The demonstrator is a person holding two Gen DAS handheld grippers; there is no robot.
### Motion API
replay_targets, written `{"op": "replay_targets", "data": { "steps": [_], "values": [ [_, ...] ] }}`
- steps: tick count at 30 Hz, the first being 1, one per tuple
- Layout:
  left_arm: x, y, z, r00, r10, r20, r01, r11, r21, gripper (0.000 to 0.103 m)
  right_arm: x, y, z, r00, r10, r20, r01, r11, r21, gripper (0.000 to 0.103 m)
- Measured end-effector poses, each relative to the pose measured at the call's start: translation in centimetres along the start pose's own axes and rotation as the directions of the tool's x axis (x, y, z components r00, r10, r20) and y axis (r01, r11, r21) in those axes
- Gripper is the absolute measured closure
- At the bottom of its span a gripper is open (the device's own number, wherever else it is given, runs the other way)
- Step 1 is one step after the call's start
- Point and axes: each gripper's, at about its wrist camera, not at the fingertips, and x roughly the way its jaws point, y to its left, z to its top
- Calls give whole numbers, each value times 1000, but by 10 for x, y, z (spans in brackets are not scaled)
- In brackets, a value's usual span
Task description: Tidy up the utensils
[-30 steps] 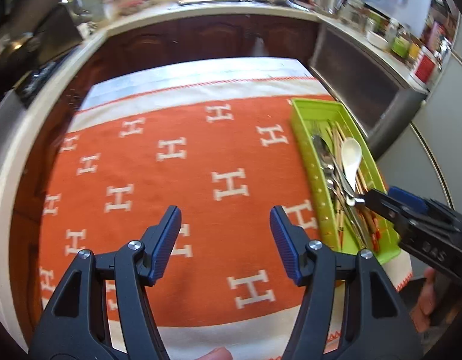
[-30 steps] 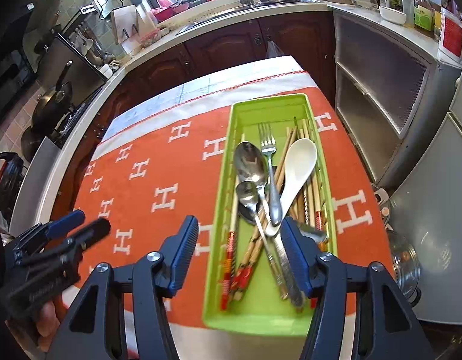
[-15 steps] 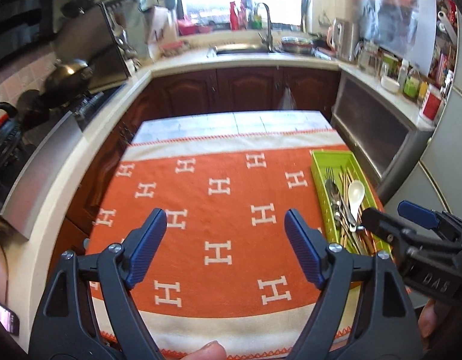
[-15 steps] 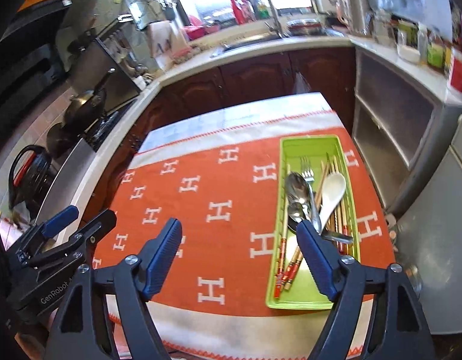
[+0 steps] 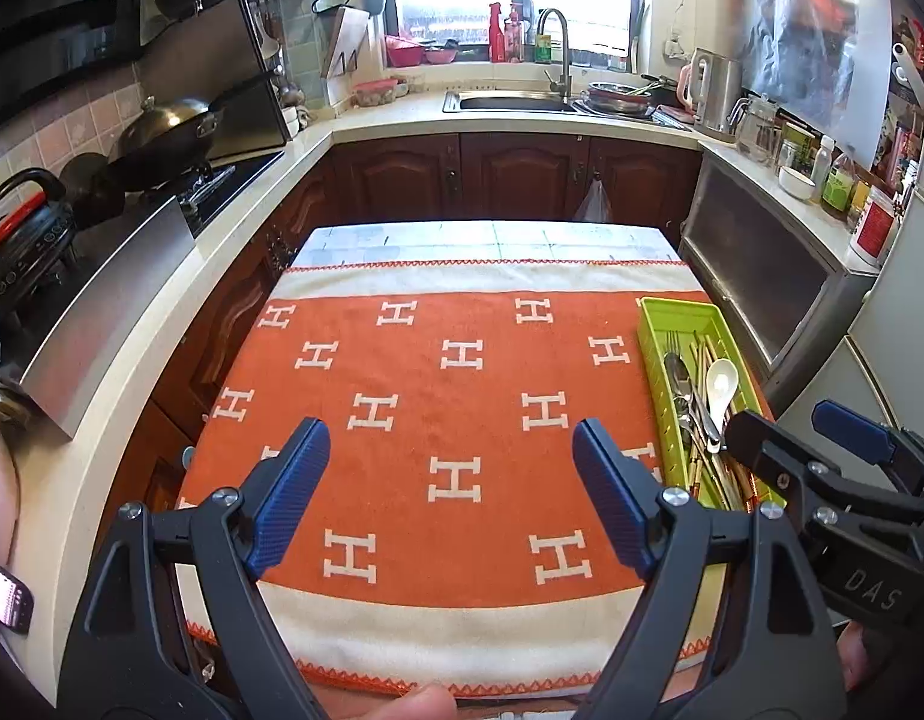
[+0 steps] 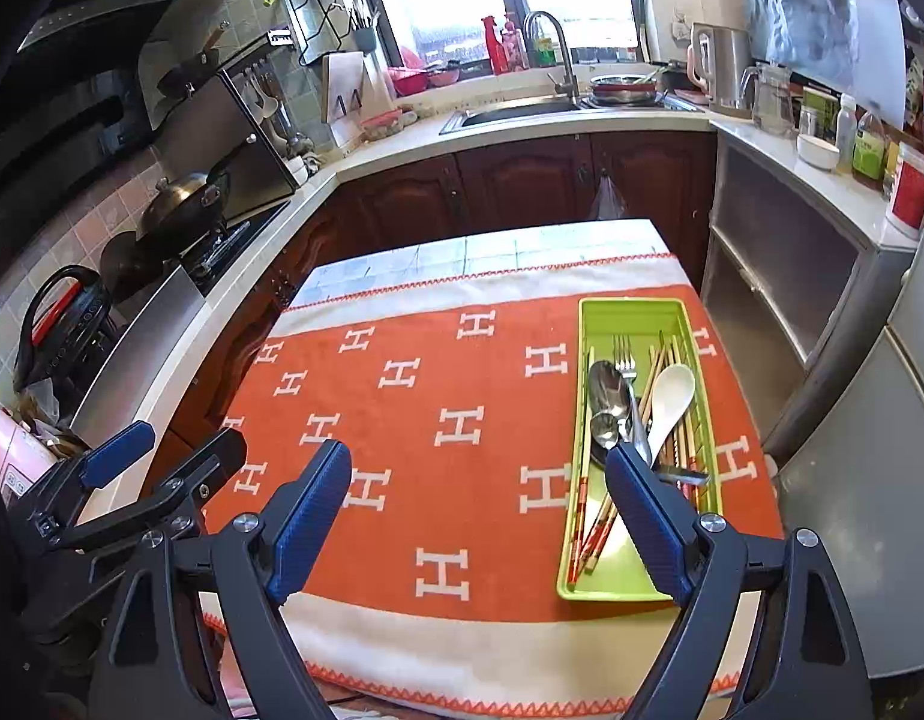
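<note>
Orange cloth [image 6: 462,396], green tray [image 6: 633,315] of mixed utensils [image 6: 636,414]

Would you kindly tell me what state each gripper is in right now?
Left gripper: open, holding nothing; its jaws have just been opening.
Right gripper: open, holding nothing; its jaws have just been opening.

White letter H repeats across the orange cloth [image 5: 450,396] covering the table. The letters DAS stand on the right gripper [image 5: 780,438], seen from the left wrist view.
</note>
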Motion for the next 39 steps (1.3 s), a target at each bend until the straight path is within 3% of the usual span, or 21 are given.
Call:
{"op": "replay_targets", "data": {
  "steps": [39],
  "values": [
    [33,15,-3,997,-9,-74,6,999,-37,22,46,2,0,997,-30,-76,29,1000,-11,15]
  ]
}}
